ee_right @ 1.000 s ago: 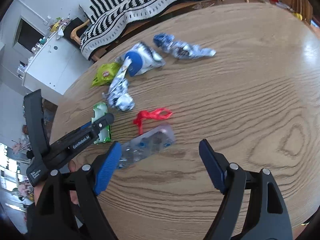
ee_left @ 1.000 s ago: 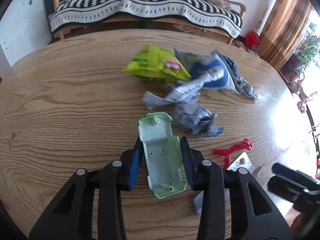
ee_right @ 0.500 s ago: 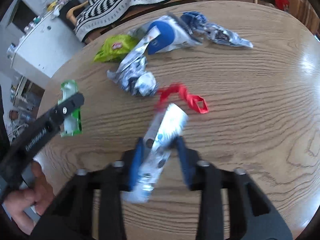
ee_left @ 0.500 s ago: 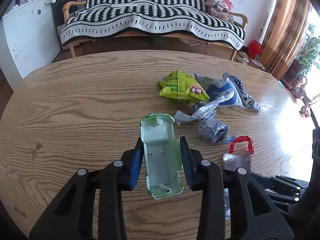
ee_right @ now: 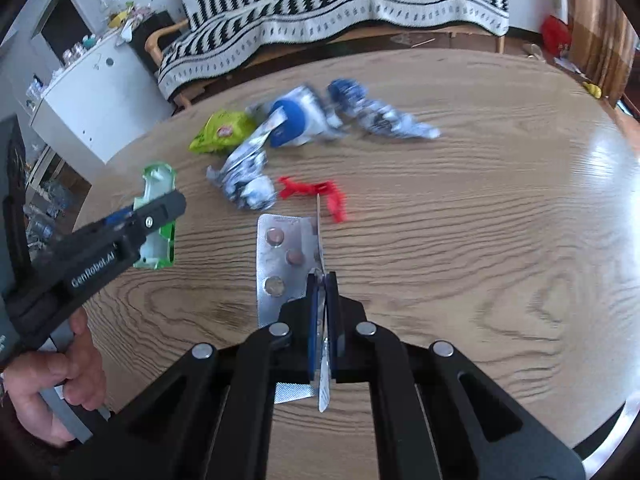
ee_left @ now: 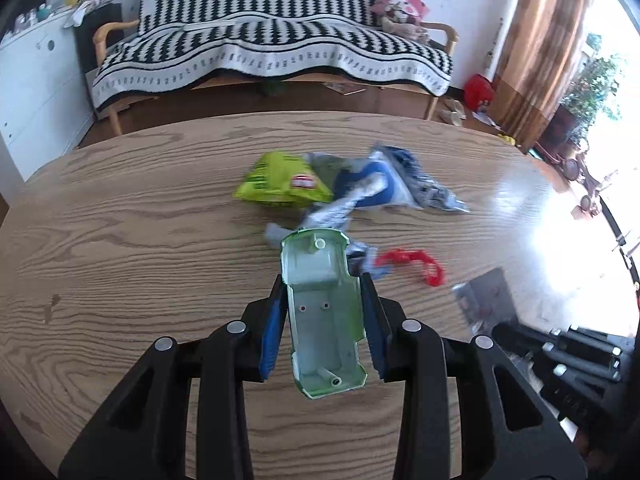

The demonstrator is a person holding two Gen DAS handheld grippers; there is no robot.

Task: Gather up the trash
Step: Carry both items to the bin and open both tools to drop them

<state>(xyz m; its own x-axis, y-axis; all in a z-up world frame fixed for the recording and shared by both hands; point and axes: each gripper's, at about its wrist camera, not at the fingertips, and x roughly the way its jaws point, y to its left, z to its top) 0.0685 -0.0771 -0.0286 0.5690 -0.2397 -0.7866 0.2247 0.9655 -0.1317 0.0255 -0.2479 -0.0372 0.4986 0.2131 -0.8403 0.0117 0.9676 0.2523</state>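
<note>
My left gripper (ee_left: pixel 323 300) is shut on a green plastic toy-car shell (ee_left: pixel 322 312) and holds it above the round wooden table (ee_left: pixel 140 240). The shell also shows in the right wrist view (ee_right: pixel 156 216). My right gripper (ee_right: pixel 322 280) is shut on a silver pill blister pack (ee_right: pixel 284 260), lifted off the table. On the table lie a green snack bag (ee_left: pixel 282 180), a blue and white wrapper (ee_left: pixel 376 186), a crumpled silver wrapper (ee_right: pixel 244 178), another crumpled blue wrapper (ee_right: pixel 380 114) and a red plastic strip (ee_right: pixel 316 192).
A bench with a black and white striped blanket (ee_left: pixel 272 48) stands beyond the table. A white cabinet (ee_left: pixel 28 80) is at the left. Brown curtains (ee_left: pixel 540 40) and a bright window are at the right.
My right gripper closed on the blister pack and raised it off the table. My left gripper lifted the green shell higher and turned toward the pile.
</note>
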